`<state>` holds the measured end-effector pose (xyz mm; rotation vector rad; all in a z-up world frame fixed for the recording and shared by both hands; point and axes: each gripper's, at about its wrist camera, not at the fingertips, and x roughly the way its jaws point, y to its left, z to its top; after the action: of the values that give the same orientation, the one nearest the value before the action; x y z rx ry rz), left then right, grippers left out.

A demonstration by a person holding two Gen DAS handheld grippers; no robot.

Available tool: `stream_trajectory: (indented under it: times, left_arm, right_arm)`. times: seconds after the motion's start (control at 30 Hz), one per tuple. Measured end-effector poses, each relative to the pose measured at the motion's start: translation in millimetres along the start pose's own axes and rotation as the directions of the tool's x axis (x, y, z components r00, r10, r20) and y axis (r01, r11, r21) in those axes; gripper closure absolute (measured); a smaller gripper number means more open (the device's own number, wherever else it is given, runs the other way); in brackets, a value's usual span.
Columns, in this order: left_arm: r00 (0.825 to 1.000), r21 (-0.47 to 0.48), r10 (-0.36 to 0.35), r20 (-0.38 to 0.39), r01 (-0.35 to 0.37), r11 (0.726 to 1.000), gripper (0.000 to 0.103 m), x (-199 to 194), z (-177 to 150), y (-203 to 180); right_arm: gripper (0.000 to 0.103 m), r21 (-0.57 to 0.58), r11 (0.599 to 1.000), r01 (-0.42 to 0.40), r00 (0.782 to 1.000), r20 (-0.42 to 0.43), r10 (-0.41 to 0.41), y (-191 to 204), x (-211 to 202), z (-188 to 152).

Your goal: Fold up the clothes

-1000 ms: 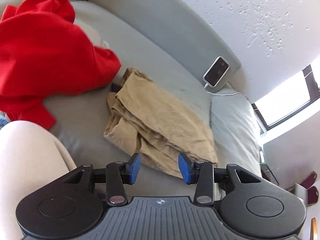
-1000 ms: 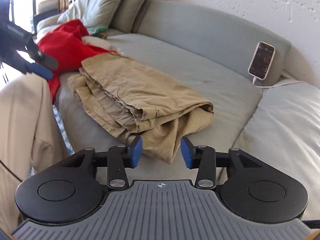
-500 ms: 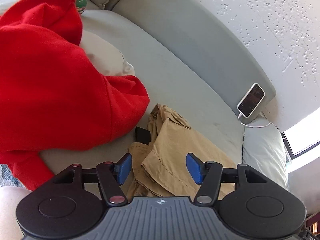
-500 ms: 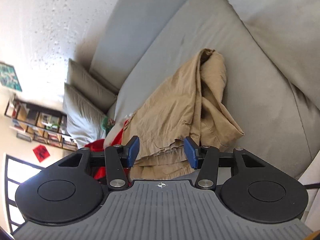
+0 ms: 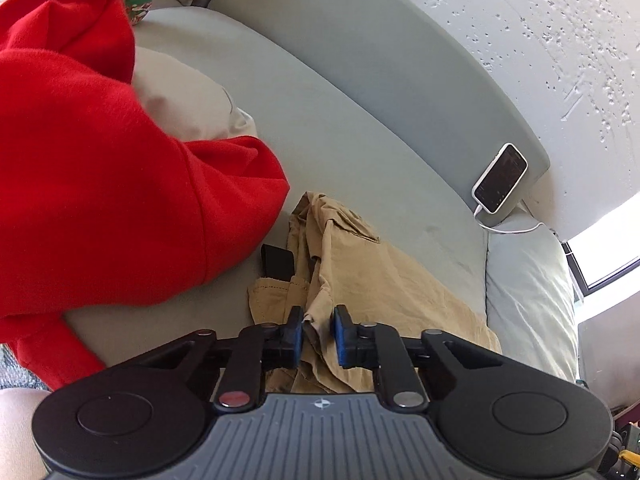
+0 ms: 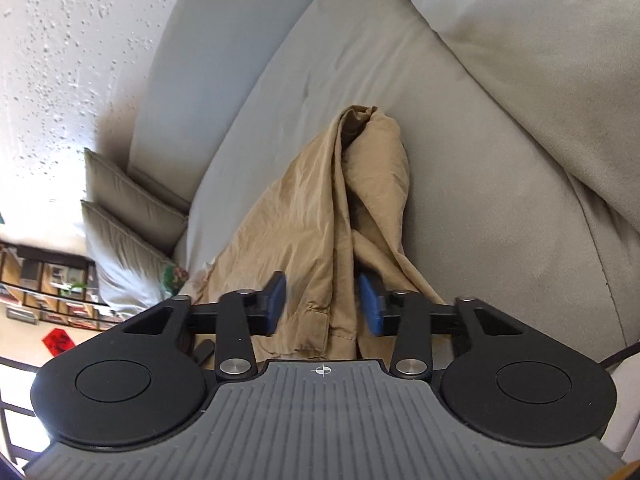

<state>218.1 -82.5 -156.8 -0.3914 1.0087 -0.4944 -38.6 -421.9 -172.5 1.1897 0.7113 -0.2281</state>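
Observation:
Tan trousers (image 5: 384, 276) lie crumpled on the grey sofa seat (image 5: 332, 128). My left gripper (image 5: 317, 334) has its blue pads closed on a fold of the tan cloth at the near edge. In the right wrist view the same trousers (image 6: 320, 216) stretch away from me in a long bunched ridge. My right gripper (image 6: 323, 304) is open, with its pads on either side of the cloth's near end, not pinching it. A red garment (image 5: 100, 168) lies heaped to the left of the trousers.
A phone (image 5: 500, 178) leans on the sofa back with a white cable. A pale cushion (image 5: 180, 96) lies behind the red garment. A small black object (image 5: 276, 258) lies beside the trousers. Grey pillows (image 6: 120, 216) stand at the sofa's far end.
My left gripper moved down onto the trousers and closed from wide open onto a fold. My right gripper swung round and came in low over the cloth's end, staying open.

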Motion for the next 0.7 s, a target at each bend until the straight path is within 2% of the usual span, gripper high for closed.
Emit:
stream_trajectory:
  times: [0.03,0.1,0.17,0.33,0.4,0.5,0.57,0.6,0.67,0.7]
  left_arm:
    - [1.0,0.01,0.004,-0.001,-0.004,1.0,0.096,-1,2,-3]
    - [1.0,0.03,0.013,-0.001,-0.013,0.999,0.098,-4,5,-10]
    - [1.0,0.01,-0.002,0.003,0.002,1.0,0.1,-12,9,-16]
    - [0.991,-0.121,-0.136,0.014,0.137,0.983,0.1,-39,11,-24]
    - [0.991,-0.124,-0.137,0.014,0.137,0.983,0.1,-46,0,-26]
    - [0.997,-0.066,-0.066,-0.032,0.064,0.996,0.1,-37,-26,-21]
    - [0.998,-0.037,0.001,-0.063,-0.004,0.999,0.1,-20,-42,-13]
    - [0.996,-0.023,0.036,-0.077,-0.037,0.999,0.099,-12,-50,-9]
    - [0.996,0.039,0.068,-0.059,-0.065,0.997,0.099,-10,-54,-16]
    - [0.996,0.07,0.082,-0.047,-0.078,0.994,0.099,-10,-56,-19]
  right_arm:
    - [0.09,-0.035,0.999,0.013,1.0,0.009,-0.013,6,-1,-1]
    - [0.095,-0.1,0.994,0.033,0.999,0.029,-0.03,19,-4,-1]
    - [0.098,-0.138,0.99,0.035,0.999,0.046,-0.029,32,-8,4]
    - [0.099,-0.101,0.994,-0.036,0.997,0.065,0.042,53,-27,33]
    - [0.099,-0.086,0.996,-0.038,0.997,0.068,0.044,57,-36,44]
    - [0.099,-0.129,0.991,0.047,0.997,0.06,-0.039,46,-43,42]
    - [0.099,-0.154,0.981,0.119,0.993,0.02,-0.118,31,-34,33]
    - [0.099,-0.199,0.965,0.17,0.985,0.022,-0.169,26,-29,27]
    - [0.099,-0.287,0.919,0.269,0.962,0.032,-0.272,17,-20,14]
    - [0.095,-0.33,0.894,0.304,0.951,0.048,-0.306,17,-19,8]
